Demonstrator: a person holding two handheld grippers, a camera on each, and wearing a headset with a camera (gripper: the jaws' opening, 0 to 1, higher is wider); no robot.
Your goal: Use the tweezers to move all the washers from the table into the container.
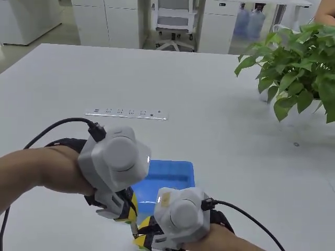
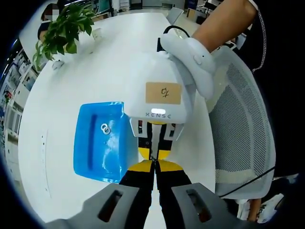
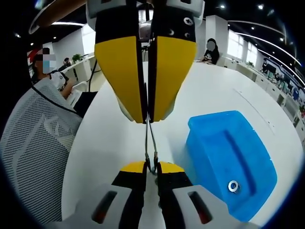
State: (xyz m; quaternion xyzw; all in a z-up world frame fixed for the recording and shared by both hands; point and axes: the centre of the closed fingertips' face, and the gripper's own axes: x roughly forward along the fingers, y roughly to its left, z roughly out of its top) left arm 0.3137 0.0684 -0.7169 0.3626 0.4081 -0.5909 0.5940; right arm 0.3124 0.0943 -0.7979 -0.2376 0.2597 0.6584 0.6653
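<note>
The blue container (image 1: pixel 175 172) sits on the white table, just beyond my two grippers. A washer (image 3: pixel 233 186) lies on its floor, and in the left gripper view it reads as two touching rings (image 2: pixel 105 128). My left gripper (image 2: pixel 155 164) and right gripper (image 3: pixel 151 169) face each other tip to tip beside the container (image 2: pixel 93 148). The thin metal tweezers (image 3: pixel 150 143) run between them, and both pairs of jaws are shut on them. From above, the left gripper (image 1: pixel 130 208) is on the left and the right gripper (image 1: pixel 146 230) is lower right.
A white power strip (image 1: pixel 125 114) lies mid-table. A potted plant (image 1: pixel 298 73) stands at the far right, with a tiny round thing (image 1: pixel 296 144) on the table in front of it, too small to identify. A mesh chair (image 2: pixel 238 129) is close behind the grippers.
</note>
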